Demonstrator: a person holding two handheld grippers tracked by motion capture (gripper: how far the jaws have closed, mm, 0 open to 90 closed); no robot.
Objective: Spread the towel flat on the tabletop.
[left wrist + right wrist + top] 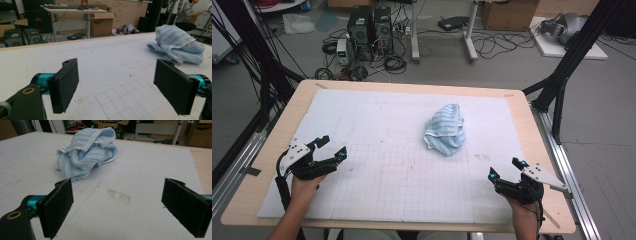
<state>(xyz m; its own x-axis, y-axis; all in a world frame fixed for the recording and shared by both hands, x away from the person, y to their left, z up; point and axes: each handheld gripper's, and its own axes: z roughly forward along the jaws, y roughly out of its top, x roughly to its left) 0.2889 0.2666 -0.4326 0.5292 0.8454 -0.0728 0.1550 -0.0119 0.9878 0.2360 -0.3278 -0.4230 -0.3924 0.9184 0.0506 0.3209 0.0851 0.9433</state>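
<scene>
A crumpled light-blue striped towel lies in a heap on the white gridded mat, right of the mat's middle. My left gripper rests near the mat's left edge, far from the towel, jaws open and nothing between them. My right gripper sits near the front right of the mat, below and right of the towel, also open and bare. In the left gripper view the towel lies far off at the upper right, beyond my left gripper. In the right gripper view the towel lies ahead at the upper left of my right gripper.
The mat covers most of a wooden table. A faint dirt smudge marks the mat just ahead of the right gripper. Beyond the table's far edge stand computer towers, cables, cardboard boxes and black frame posts.
</scene>
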